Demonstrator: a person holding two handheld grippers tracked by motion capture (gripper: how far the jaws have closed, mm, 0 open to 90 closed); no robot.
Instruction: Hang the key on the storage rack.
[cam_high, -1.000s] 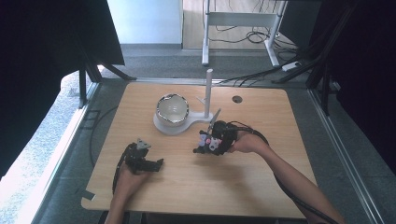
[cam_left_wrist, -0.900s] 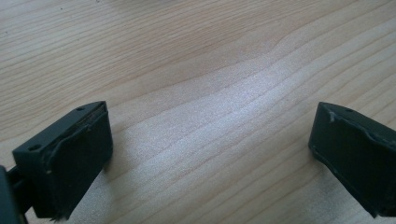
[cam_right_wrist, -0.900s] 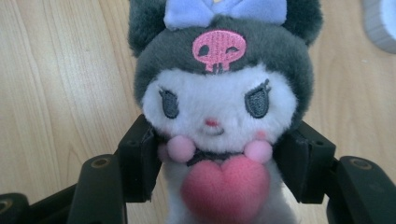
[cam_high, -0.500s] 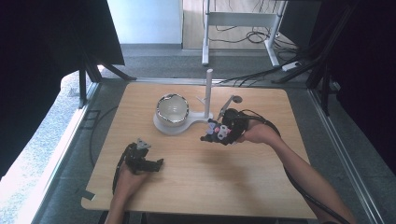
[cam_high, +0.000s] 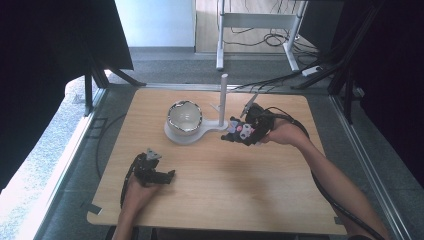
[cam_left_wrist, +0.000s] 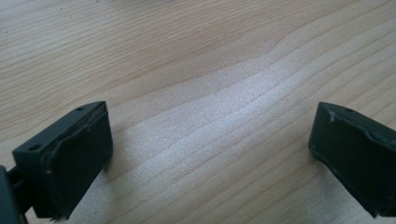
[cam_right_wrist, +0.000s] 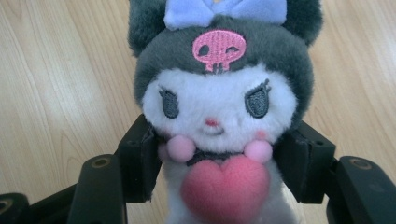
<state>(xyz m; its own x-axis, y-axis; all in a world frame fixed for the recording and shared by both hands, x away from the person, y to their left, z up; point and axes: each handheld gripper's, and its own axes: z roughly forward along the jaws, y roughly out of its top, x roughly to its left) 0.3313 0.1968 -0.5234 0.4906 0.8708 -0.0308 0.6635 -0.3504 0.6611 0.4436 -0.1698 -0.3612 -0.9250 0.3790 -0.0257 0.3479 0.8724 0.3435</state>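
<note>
While the right gripper (cam_high: 239, 133) clamps its jaws on either side of it, the plush toy (cam_right_wrist: 219, 112) sits right of centre in the high view, above the wooden table (cam_high: 225, 200); in the right gripper view its grey hood, pink skull patch, blue bow and pink heart face the camera. Just left of it stands a white stand (cam_high: 192, 134) with an upright post, bearing a shiny bowl (cam_high: 184, 117). In the lower left, the left gripper (cam_high: 159, 176) rests low by the tabletop, jaws wide apart with bare wood between them
</note>
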